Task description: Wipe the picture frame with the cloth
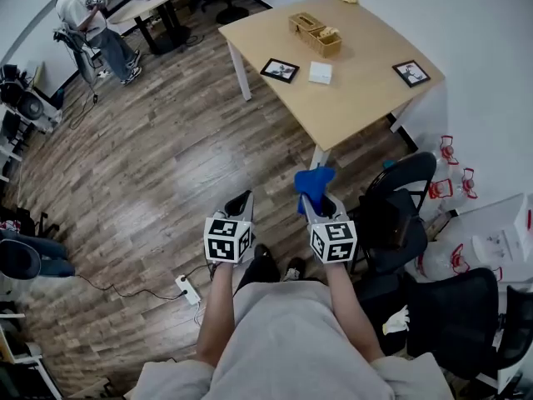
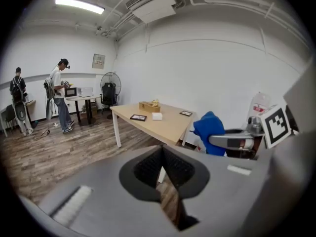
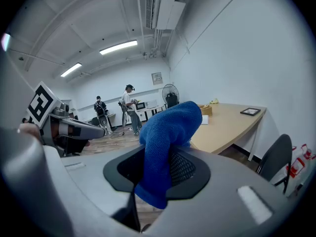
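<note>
Two black picture frames lie on the wooden table (image 1: 366, 98): one near its left side (image 1: 280, 70), one by the right edge (image 1: 410, 72). They also show small in the left gripper view as the near frame (image 2: 138, 117) and the far frame (image 2: 185, 113); the right gripper view shows one frame (image 3: 250, 112). My right gripper (image 1: 316, 198) is shut on a blue cloth (image 1: 313, 182), which bulges up out of the jaws (image 3: 168, 142). My left gripper (image 1: 241, 202) is shut with nothing in it (image 2: 162, 154). Both are held over the floor, short of the table.
A white box (image 1: 320, 73) and a wooden tray (image 1: 315, 33) sit on the table between the frames. Black office chairs (image 1: 400, 198) stand to my right. A power strip (image 1: 187, 288) lies on the floor. A person (image 1: 87, 23) sits at a far table, and people (image 2: 59, 95) stand at the back.
</note>
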Available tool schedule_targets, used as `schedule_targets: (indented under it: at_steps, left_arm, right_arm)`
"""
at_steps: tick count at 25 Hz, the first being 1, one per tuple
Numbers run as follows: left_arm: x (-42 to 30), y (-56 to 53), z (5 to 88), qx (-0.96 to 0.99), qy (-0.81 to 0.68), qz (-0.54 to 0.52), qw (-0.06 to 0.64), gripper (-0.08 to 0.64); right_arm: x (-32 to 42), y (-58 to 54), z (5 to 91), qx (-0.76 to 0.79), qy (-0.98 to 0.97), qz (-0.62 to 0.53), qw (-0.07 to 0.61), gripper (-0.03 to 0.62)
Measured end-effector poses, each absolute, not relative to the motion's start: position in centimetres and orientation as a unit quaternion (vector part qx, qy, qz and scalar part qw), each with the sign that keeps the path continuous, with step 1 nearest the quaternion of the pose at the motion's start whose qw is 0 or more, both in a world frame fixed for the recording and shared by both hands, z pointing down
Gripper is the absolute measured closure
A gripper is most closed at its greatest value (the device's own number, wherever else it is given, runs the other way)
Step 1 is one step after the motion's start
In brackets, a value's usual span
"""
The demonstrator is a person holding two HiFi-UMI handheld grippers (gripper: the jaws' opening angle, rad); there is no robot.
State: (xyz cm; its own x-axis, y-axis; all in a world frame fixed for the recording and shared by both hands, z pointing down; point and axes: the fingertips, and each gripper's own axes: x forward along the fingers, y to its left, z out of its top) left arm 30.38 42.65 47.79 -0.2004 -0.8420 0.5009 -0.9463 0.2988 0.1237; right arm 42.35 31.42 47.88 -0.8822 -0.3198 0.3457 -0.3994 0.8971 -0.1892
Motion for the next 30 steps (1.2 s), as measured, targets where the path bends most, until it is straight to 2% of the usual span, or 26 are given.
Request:
schedule_targets:
  at_steps: [2, 4, 9, 13, 15, 18, 24, 30]
  left_arm:
    - [30.3, 42.7, 48.0, 0.574, -0.765, 0.098, 0.275, 0.508]
    - [29.6, 42.1, 47.0, 0.570, -0.769, 0.089, 0.274, 0.508]
    - [25.6, 39.7, 40.5, 0.537, -0.818, 0.054, 0.198, 0.508]
    - [23.9, 39.1, 37.0, 0.496, -0.852, 0.024, 0.162, 0.508]
    - [24.5, 39.4, 36.8, 0.490, -0.858, 0.046, 0.145, 0.508]
    - [25.7, 39.4, 37.1, 0.503, -0.851, 0.111, 0.106, 0.508]
    - [23.2, 37.3, 38.3, 0.542, -0.827, 0.100, 0.112, 0.508]
    - [17.5, 34.0, 36.7, 0.566, -0.816, 0.071, 0.099, 0.508]
  right_arm:
    - [42.6, 31.0, 47.8, 0.191, -0.961, 0.130, 0.152, 0.486]
    - [42.5, 30.4, 47.3, 0.191, -0.962, 0.126, 0.151, 0.486]
    - [39.1, 28.1, 43.6, 0.175, -0.970, 0.094, 0.141, 0.486]
    - [37.0, 26.4, 41.7, 0.187, -0.965, 0.136, 0.120, 0.486]
    - [37.4, 26.7, 42.3, 0.190, -0.961, 0.167, 0.113, 0.486]
    - [38.4, 28.0, 45.6, 0.185, -0.956, 0.179, 0.137, 0.486]
    - [37.0, 25.9, 46.1, 0.197, -0.954, 0.186, 0.131, 0.486]
    - [33.3, 23.2, 45.7, 0.223, -0.947, 0.185, 0.135, 0.486]
